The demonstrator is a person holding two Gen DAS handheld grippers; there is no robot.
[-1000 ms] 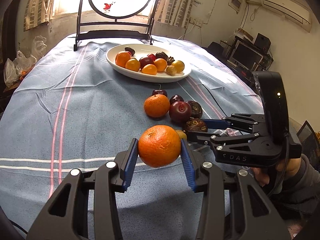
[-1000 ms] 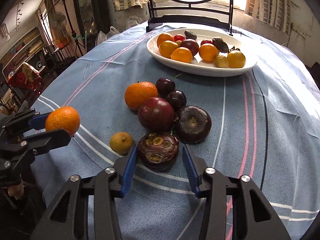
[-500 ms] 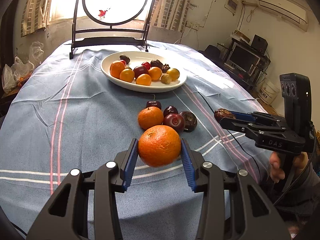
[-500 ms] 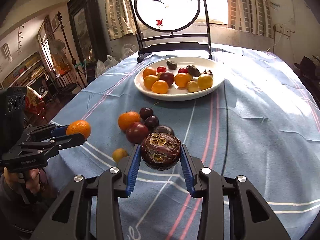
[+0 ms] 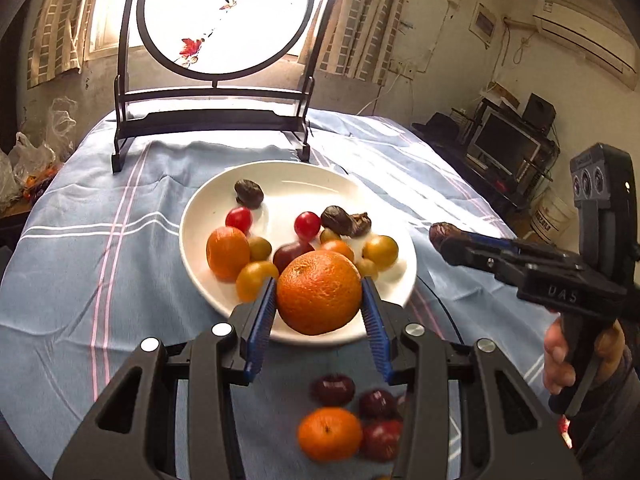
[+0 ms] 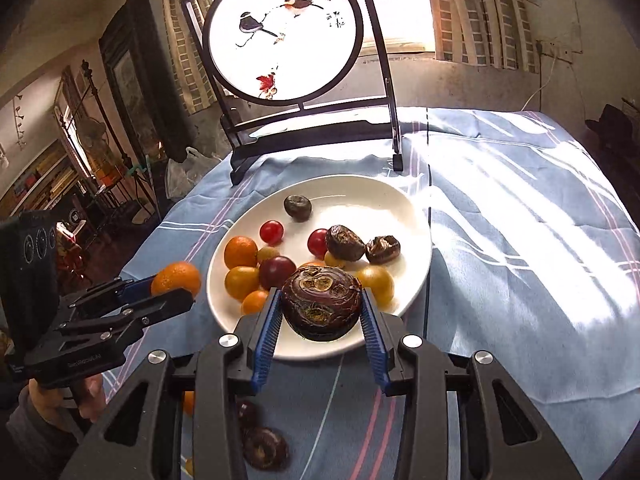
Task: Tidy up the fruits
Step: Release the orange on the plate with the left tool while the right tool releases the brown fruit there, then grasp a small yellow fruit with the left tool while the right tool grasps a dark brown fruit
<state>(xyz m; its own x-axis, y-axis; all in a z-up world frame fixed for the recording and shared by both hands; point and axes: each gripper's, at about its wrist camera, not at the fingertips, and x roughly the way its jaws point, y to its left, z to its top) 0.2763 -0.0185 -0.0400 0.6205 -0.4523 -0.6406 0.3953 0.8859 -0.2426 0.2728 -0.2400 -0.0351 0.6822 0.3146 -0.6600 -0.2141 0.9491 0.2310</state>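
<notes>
My left gripper (image 5: pixel 319 312) is shut on an orange (image 5: pixel 319 291), held in the air over the near rim of the white plate (image 5: pixel 200 272). My right gripper (image 6: pixel 320 316) is shut on a dark purple passion fruit (image 6: pixel 321 305), likewise above the near edge of the plate (image 6: pixel 416 248). The plate carries several small fruits: oranges, yellow and red tomatoes, dark wrinkled fruits. In the left wrist view the right gripper (image 5: pixel 440 238) comes in from the right; in the right wrist view the left gripper (image 6: pixel 176 286) with its orange (image 6: pixel 176 278) sits left of the plate.
Loose fruits lie on the blue striped tablecloth (image 5: pixel 100 264) below the grippers: an orange (image 5: pixel 330 434) and dark plums (image 5: pixel 334 389), a dark fruit (image 6: pixel 265 448). A round painted screen on a black stand (image 5: pixel 212 120) stands behind the plate. A hand (image 5: pixel 560 360) holds the right gripper's handle.
Both grippers lifted their fruits off the table and carried them forward to the plate. The loose fruit pile now lies below and behind the fingers.
</notes>
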